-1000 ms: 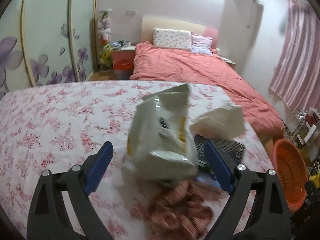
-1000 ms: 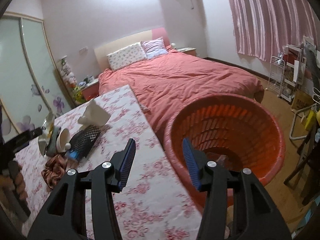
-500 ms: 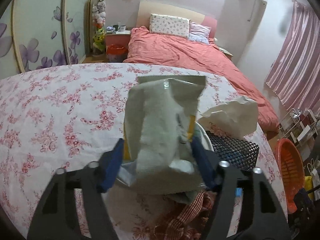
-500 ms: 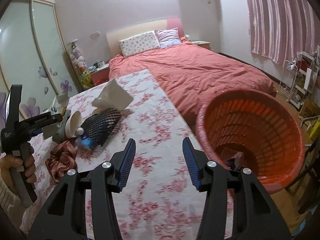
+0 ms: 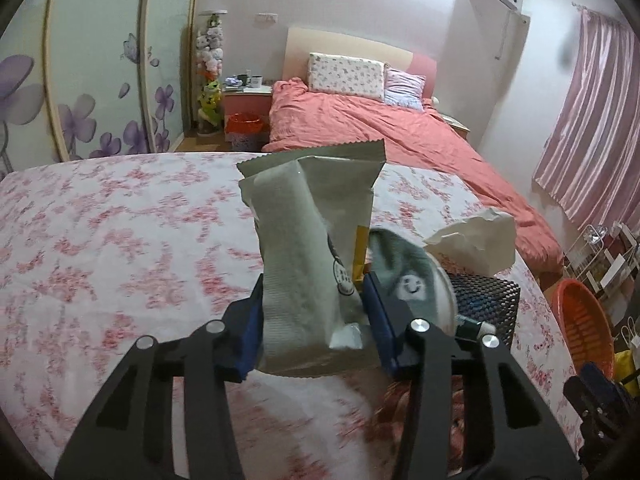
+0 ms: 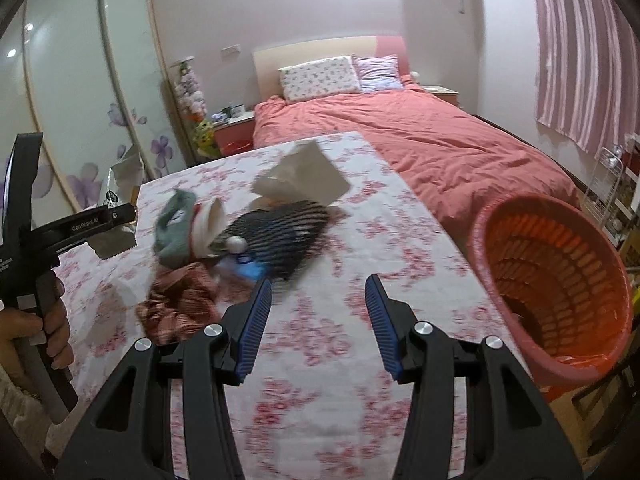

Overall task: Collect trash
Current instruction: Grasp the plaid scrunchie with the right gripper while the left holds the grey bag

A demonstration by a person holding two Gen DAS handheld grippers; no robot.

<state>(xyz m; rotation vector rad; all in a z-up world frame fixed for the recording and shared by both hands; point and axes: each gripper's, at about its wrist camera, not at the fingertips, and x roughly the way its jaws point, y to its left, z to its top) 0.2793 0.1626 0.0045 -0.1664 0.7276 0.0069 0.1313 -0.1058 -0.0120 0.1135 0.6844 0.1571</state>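
While the left gripper (image 5: 314, 312) has just been closing its jaws, both blue pads now clench a crumpled snack bag (image 5: 316, 240), lifted clear of the floral counter (image 5: 120, 248). Right gripper (image 6: 318, 320): jaws parted, nothing between, over bare counter. Orange basket (image 6: 560, 280) sits just beside the counter's edge.

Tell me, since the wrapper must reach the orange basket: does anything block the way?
The left gripper has just closed on the wrapper; the sock, tissue and mesh pouch lie between it and the basket.
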